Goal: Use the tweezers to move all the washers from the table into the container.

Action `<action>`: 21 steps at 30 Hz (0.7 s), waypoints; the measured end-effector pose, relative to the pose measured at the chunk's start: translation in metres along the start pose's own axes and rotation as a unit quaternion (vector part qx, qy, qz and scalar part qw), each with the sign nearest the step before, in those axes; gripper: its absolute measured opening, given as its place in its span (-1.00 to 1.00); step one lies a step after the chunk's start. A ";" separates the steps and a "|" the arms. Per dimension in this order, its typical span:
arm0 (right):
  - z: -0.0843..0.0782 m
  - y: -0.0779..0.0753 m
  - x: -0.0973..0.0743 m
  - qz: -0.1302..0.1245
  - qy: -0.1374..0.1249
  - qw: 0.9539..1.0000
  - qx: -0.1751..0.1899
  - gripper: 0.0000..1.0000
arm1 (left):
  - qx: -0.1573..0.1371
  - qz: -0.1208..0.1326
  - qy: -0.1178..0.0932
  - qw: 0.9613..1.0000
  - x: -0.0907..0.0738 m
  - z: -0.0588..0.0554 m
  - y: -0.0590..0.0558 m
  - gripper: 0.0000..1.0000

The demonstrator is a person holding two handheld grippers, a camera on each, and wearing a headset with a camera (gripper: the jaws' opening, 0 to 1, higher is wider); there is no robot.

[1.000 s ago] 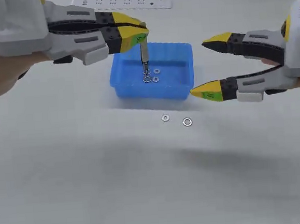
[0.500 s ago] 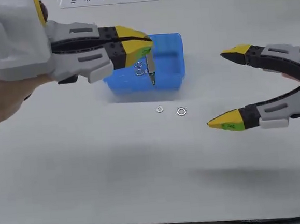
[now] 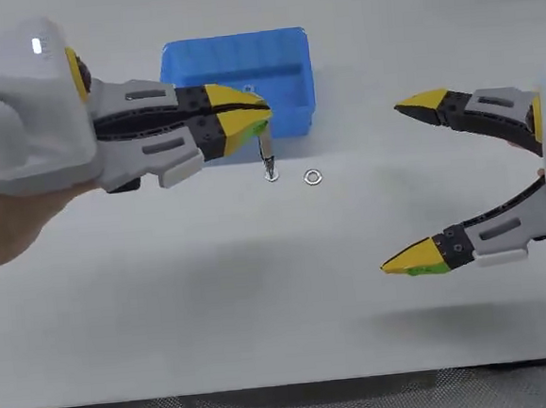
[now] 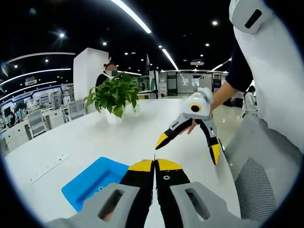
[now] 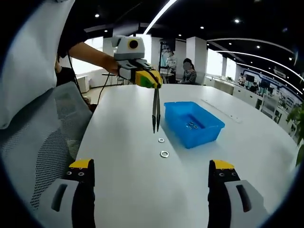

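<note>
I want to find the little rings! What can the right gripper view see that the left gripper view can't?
Right gripper view: the tweezers held by the left gripper, two washers on the table, more washers in the container. Left gripper view: a potted plant and the open right gripper. Both: the blue container on the white table.

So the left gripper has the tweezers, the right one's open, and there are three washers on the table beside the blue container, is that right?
Not quite. Two washers are on the table, not three, as the right gripper view shows. The rest holds: the left gripper has the tweezers, the right gripper is open, and the washers lie beside the blue container.
</note>
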State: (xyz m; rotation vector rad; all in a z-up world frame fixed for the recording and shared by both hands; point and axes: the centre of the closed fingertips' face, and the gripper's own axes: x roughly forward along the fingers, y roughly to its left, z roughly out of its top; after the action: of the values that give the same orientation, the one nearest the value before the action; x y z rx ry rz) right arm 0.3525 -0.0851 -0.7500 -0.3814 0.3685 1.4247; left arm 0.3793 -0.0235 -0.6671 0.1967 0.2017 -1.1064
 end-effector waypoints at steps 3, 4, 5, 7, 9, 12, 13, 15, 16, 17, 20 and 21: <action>-0.009 0.004 0.002 0.005 0.012 1.000 -0.002 1.00 | -0.002 -0.003 0.008 1.000 0.001 -0.007 -0.001 -0.91; -0.011 0.005 0.002 0.006 0.015 1.000 0.001 1.00 | -0.001 -0.004 0.010 1.000 0.001 -0.007 0.000 -0.91; -0.013 0.006 0.002 0.007 0.015 1.000 0.004 1.00 | -0.004 -0.005 0.008 1.000 -0.001 -0.008 0.001 -0.91; -0.016 0.007 0.003 0.007 0.017 1.000 0.007 1.00 | -0.003 -0.004 0.007 1.000 -0.002 -0.009 0.005 -0.91; -0.016 0.007 0.003 0.006 0.015 1.000 0.014 1.00 | -0.005 -0.002 0.003 1.000 -0.002 -0.008 0.009 -0.91; -0.016 0.007 0.004 0.007 0.010 1.000 0.020 1.00 | -0.005 -0.002 0.003 1.000 -0.001 -0.009 0.013 -0.91; -0.016 0.007 0.004 0.007 0.010 1.000 0.021 1.00 | -0.002 -0.003 0.004 1.000 0.000 -0.009 0.014 -0.91; -0.017 0.006 0.005 0.008 0.014 1.000 0.019 1.00 | 0.003 -0.007 0.006 1.000 0.001 -0.011 0.013 -0.91; -0.017 0.006 0.005 0.008 0.015 1.000 0.018 1.00 | 0.002 -0.008 0.007 1.000 0.002 -0.012 0.014 -0.91; -0.015 0.006 0.005 0.008 0.012 1.000 0.017 1.00 | 0.001 -0.009 0.007 1.000 0.003 -0.012 0.013 -0.91; -0.012 0.005 0.004 0.008 0.008 1.000 0.019 1.00 | 0.001 -0.011 0.004 1.000 0.003 -0.013 0.013 -0.91; -0.011 0.005 0.004 0.008 0.008 1.000 0.019 1.00 | 0.000 -0.012 0.003 1.000 0.004 -0.012 0.013 -0.91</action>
State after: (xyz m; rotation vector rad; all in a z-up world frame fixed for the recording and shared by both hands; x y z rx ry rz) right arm 0.3482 -0.0864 -0.7620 -0.3594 0.4117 1.4298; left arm 0.3919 -0.0179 -0.6791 0.1984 0.2101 -1.1290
